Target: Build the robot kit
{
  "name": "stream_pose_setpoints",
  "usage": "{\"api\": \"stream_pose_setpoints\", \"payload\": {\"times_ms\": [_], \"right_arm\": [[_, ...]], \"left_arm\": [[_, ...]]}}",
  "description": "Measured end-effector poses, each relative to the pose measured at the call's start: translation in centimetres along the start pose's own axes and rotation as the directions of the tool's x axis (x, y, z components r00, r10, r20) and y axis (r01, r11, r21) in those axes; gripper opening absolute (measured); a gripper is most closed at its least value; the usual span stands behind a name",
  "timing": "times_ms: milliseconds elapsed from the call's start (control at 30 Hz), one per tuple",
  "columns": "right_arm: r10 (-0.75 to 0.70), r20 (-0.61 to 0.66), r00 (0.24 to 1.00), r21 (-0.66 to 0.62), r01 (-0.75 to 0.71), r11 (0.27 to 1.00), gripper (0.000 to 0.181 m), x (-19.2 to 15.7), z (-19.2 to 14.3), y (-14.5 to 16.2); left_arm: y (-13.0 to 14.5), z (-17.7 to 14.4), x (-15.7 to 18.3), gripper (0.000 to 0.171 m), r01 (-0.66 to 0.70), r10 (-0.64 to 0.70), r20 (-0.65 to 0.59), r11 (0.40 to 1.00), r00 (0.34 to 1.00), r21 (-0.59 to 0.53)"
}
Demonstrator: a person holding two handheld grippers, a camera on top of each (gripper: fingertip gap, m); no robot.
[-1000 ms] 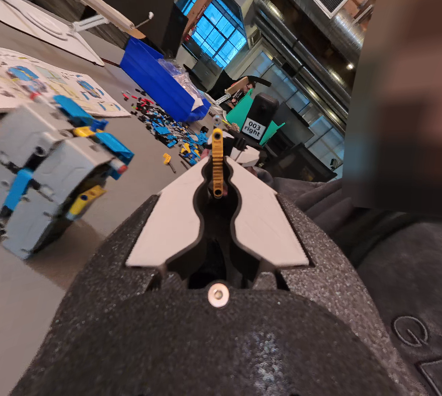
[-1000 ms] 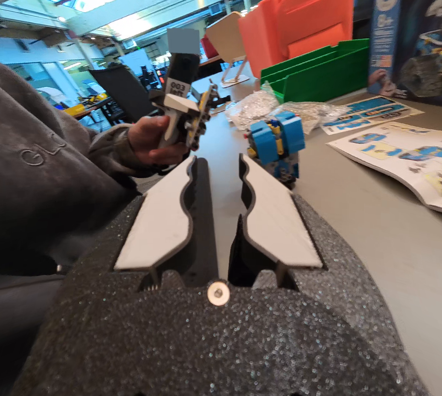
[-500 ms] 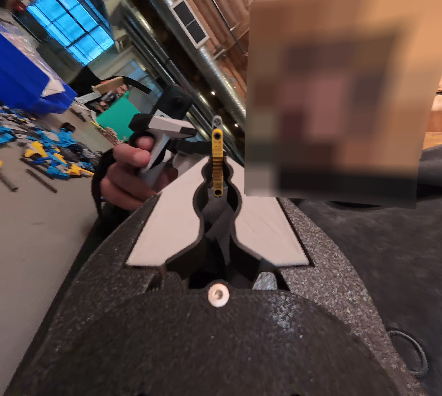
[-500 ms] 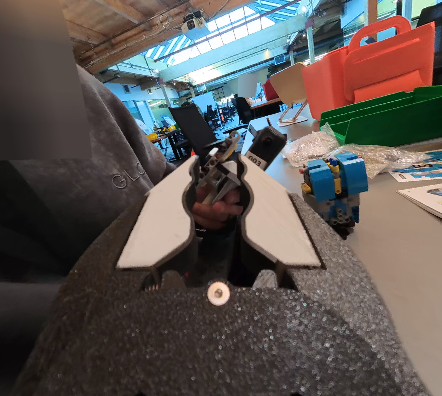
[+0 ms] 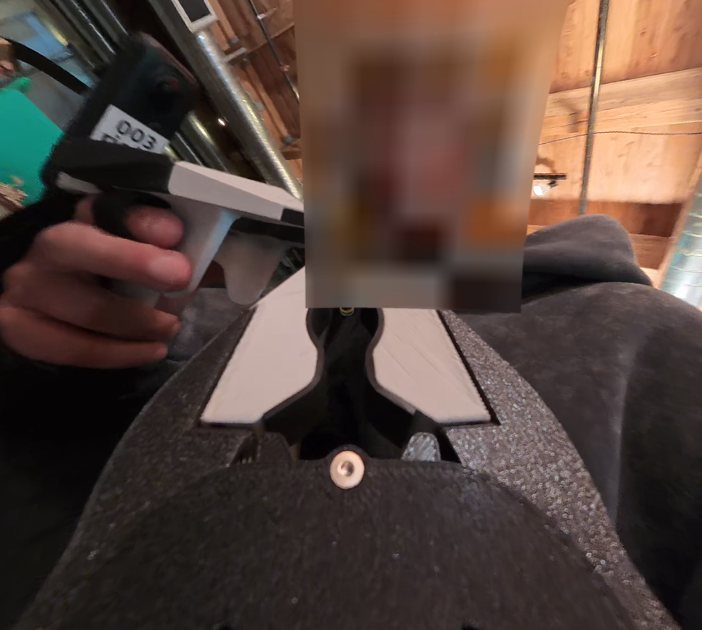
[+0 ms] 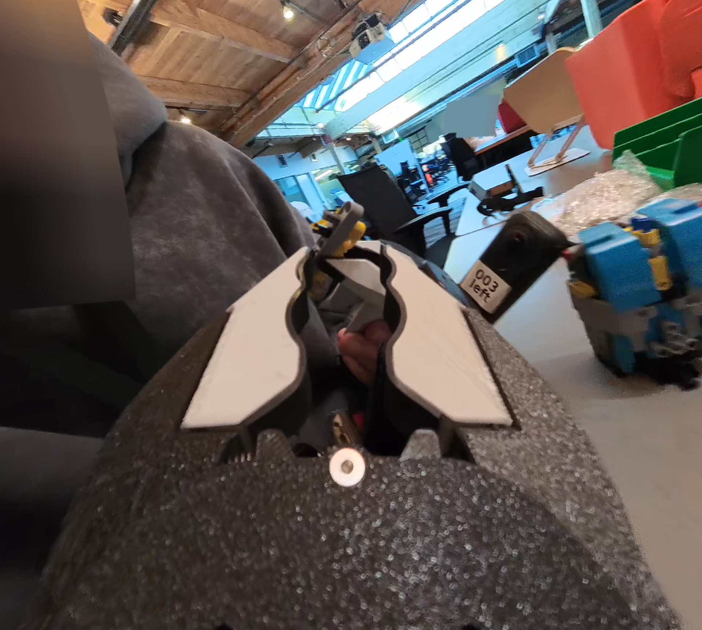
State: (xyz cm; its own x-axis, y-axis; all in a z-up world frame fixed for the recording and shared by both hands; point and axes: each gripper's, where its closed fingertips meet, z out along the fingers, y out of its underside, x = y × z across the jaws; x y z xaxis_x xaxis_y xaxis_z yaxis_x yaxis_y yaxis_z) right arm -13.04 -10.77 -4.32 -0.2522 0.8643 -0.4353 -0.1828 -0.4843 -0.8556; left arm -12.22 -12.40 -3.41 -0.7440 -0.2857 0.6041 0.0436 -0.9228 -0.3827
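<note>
My left gripper (image 6: 342,269) is shut on a small piece made of a yellow toothed beam and a grey beam (image 6: 342,231). The piece sticks up past its tips in the right wrist view. In the left wrist view a mosaic patch hides the fingertips. Only the white fingers (image 5: 285,345) and a speck of the yellow beam (image 5: 346,311) show there. My right gripper (image 6: 345,250) is open. Its fingertips stand on either side of the left gripper's tip, and the piece lies close to its left finger (image 6: 266,326). It also shows in the left wrist view (image 5: 235,193), reaching in from the left.
A blue and grey brick model (image 6: 638,288) stands on the grey table (image 6: 569,440) at the right. Behind it are clear plastic bags (image 6: 607,193), a green bin (image 6: 664,144) and an orange case (image 6: 626,60). A person in a grey hoodie (image 6: 190,231) is close in front, and a hand (image 5: 95,288) holds the right gripper. Less than 4 cm separates the two grippers' tips.
Both grippers have tilted up off the table towards the person. The right gripper has closed in on the left gripper's tip. The left gripper has kept the yellow piece throughout.
</note>
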Motion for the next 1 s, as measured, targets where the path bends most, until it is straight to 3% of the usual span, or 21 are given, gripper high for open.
{"api": "stream_pose_setpoints", "payload": {"times_ms": [333, 500, 633, 767, 900, 1000], "right_arm": [[0.013, 0.143, 0.990, 0.060, -0.022, 0.998, 0.033, -2.3, -0.2, -1.0], [0.026, 0.166, 0.986, 0.043, -0.034, 0.998, 0.035, -2.6, 0.1, -0.6], [0.001, 0.194, 0.981, 0.041, -0.009, 0.999, 0.023, -3.3, 0.2, -0.5], [-0.016, 0.258, 0.966, 0.062, 0.000, 0.998, 0.016, -4.5, -0.1, -0.7], [-0.076, 0.335, 0.939, 0.132, 0.033, 0.991, 0.023, -6.0, -0.4, -1.4], [-0.133, 0.345, 0.929, 0.144, 0.087, 0.986, 0.017, -6.7, -0.5, -1.2]], "left_arm": [[1.0, 1.0, 0.3, 0.007, 0.034, -0.035, -0.032, 0.999, 0.999, -0.029], [1.9, 1.5, 0.6, 0.006, 0.123, -0.126, -0.096, 0.992, 0.987, -0.042], [2.0, 1.5, 1.6, 0.005, 0.337, -0.335, -0.267, 0.941, 0.904, -0.038], [2.9, 2.6, 2.4, 0.006, 0.403, -0.404, -0.344, 0.912, 0.847, -0.079], [3.7, 3.2, 1.6, 0.006, 0.461, -0.461, -0.331, 0.883, 0.823, -0.084], [4.1, 3.6, 1.7, 0.006, 0.474, -0.480, -0.331, 0.874, 0.812, -0.104]]}}
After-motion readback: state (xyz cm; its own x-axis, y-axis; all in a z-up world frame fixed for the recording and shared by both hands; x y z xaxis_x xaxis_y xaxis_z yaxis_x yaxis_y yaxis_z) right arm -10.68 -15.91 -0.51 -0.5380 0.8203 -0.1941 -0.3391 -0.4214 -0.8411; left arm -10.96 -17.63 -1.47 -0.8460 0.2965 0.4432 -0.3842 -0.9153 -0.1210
